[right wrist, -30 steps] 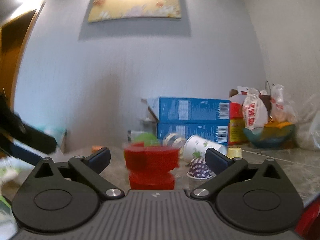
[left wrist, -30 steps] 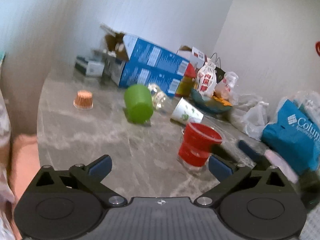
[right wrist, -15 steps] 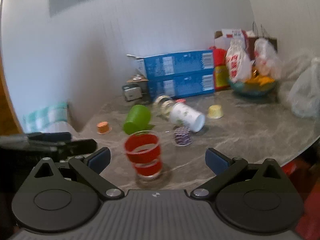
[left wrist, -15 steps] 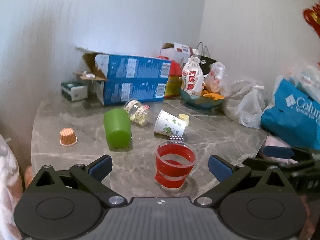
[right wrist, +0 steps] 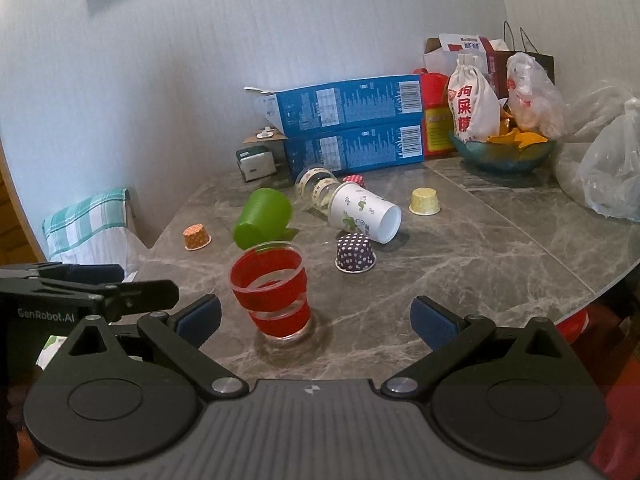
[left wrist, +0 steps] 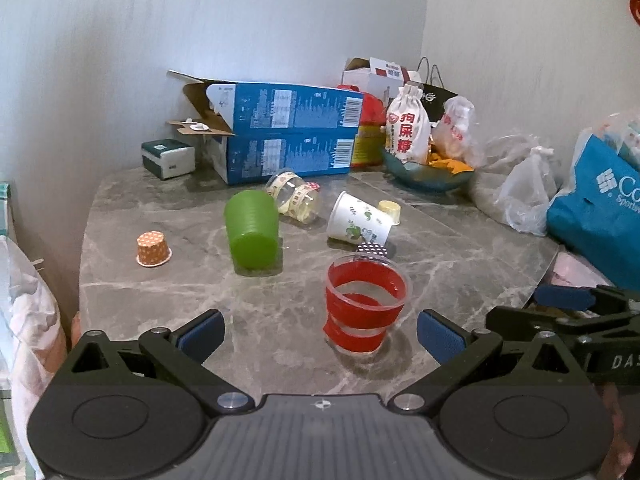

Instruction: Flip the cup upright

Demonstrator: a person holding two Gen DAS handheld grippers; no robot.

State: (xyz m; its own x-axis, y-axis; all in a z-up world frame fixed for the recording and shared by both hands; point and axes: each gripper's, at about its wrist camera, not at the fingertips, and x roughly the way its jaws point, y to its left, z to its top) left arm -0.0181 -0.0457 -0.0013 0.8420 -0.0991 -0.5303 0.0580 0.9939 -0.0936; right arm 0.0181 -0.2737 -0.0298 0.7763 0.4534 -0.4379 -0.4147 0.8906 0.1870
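Cup [left wrist: 365,307] upright on table [left wrist: 168,216], untouched; L gripper [left wrist: 318,334] & R gripper [right wrist: 316,318] both wide, empty, just short of it.

A grey marble table [left wrist: 460,276] stands in a white-walled corner [left wrist: 424,20].

Soft, even light fills the room, shadows faint. Both views are sharp mid-frame. Fisheye bends and darkens the corners.
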